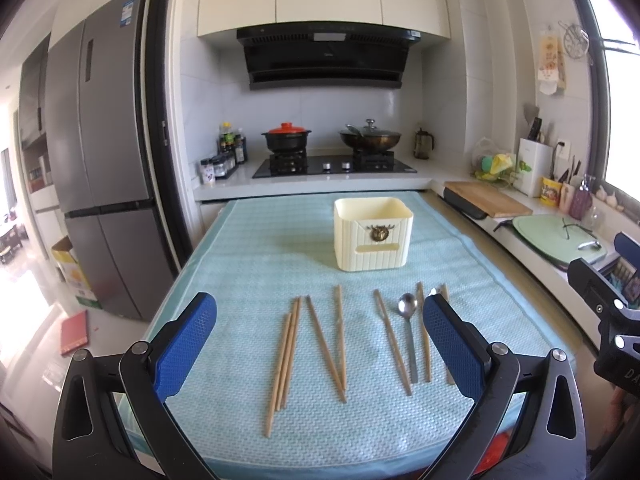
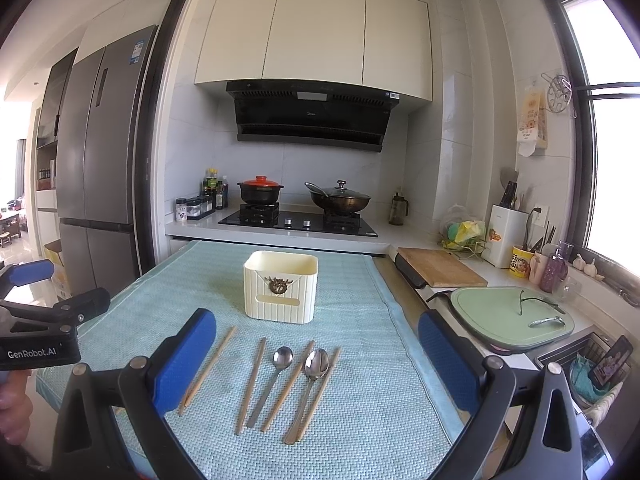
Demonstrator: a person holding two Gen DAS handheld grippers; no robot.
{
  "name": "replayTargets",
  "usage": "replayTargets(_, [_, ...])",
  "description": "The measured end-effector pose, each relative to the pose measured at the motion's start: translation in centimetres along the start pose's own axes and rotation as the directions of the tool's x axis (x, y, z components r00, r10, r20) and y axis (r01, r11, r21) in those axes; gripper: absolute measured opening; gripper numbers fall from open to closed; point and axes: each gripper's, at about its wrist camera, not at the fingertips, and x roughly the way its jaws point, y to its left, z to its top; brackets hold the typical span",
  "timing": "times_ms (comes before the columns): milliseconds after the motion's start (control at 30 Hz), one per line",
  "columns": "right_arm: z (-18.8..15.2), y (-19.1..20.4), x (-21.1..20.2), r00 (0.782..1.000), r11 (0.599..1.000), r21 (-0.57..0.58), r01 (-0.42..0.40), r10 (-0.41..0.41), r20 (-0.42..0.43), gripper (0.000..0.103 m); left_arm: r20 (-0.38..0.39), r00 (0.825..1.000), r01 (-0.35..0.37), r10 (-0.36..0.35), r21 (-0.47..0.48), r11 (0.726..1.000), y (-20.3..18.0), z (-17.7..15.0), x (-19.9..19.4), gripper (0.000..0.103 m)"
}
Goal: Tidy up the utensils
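Observation:
A cream utensil holder (image 1: 373, 234) stands upright on a light blue mat (image 1: 248, 256); it also shows in the right wrist view (image 2: 281, 288). Several wooden chopsticks (image 1: 324, 346) lie loose in front of it. A metal spoon (image 1: 409, 328) lies among them. The right wrist view shows two spoons (image 2: 276, 376) (image 2: 310, 384) between chopsticks (image 2: 251, 384). My left gripper (image 1: 320, 344) is open and empty above the near chopsticks. My right gripper (image 2: 316, 364) is open and empty above the spoons.
A stove with a red-lidded pot (image 1: 286, 138) and a wok (image 1: 370, 136) stands behind the mat. A wooden cutting board (image 2: 438, 266) and a green board (image 2: 512, 316) lie on the counter to the right. A fridge (image 1: 100, 152) stands to the left.

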Motion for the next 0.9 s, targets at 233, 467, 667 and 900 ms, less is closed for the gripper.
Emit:
replayTargets(233, [0.1, -0.1, 0.0, 1.0, 1.0, 0.004, 0.007, -0.007, -0.004, 0.103, -0.002, 1.0, -0.001, 0.001, 0.01, 1.0, 0.0, -0.2, 0.1, 0.103])
replayTargets(467, [0.1, -0.2, 0.2, 1.0, 1.0, 0.009, 0.009, -0.009, -0.007, 0.103, -0.005, 1.0, 0.029, -0.029, 0.017, 0.999, -0.2, 0.0, 0.2, 0.103])
replayTargets(667, [-0.1, -0.4, 0.6, 1.0, 1.0, 0.016, 0.012, -0.011, -0.015, 0.103, -0.007, 0.999, 0.038, -0.038, 0.009, 0.999, -0.2, 0.1, 0.2, 0.103])
replayTargets(900, [-0.3, -0.5, 1.2, 1.0, 1.0, 0.014, 0.016, -0.015, -0.026, 0.103, -0.022, 0.999, 0.037, -0.036, 0.043, 0.998, -0.5, -0.2, 0.4, 0.103])
